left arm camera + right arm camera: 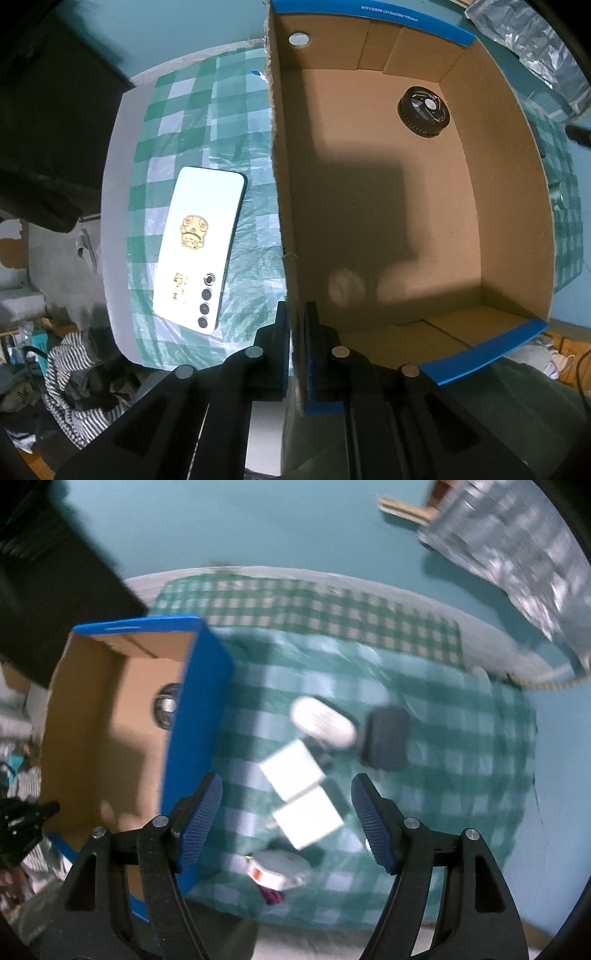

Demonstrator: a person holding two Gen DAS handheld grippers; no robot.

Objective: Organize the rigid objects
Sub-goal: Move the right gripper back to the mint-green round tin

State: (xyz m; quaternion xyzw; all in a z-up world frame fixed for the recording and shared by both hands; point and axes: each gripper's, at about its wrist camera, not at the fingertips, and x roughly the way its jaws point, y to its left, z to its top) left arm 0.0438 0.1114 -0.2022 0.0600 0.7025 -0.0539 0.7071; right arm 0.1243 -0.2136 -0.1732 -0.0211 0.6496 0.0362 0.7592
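Pinching the near wall of the cardboard box [369,206], your left claw [296,332] is clenched on it, one finger outside and one inside the rim. Inside the box, toward 1 o'clock in the left wrist view, a black round cap-like object [423,110] lies on the floor near the far right corner. Outside the box at 9 o'clock, a white smartphone [201,245] lies back-up on the green checked cloth [184,110], near the box wall but apart from it.

Your right claw [286,821] is released, fingers spread wide above the surface. The right wrist view is motion-blurred. Between and just beyond its fingers lie two white square blocks [301,797], touching each other. At 12 o'clock from them sits a white oval case [323,722], with a dark rounded case [388,738] just beside it at 3 o'clock. Near the bottom centre lies a pale round item [277,871], detail unclear. The box stands at 9 o'clock.
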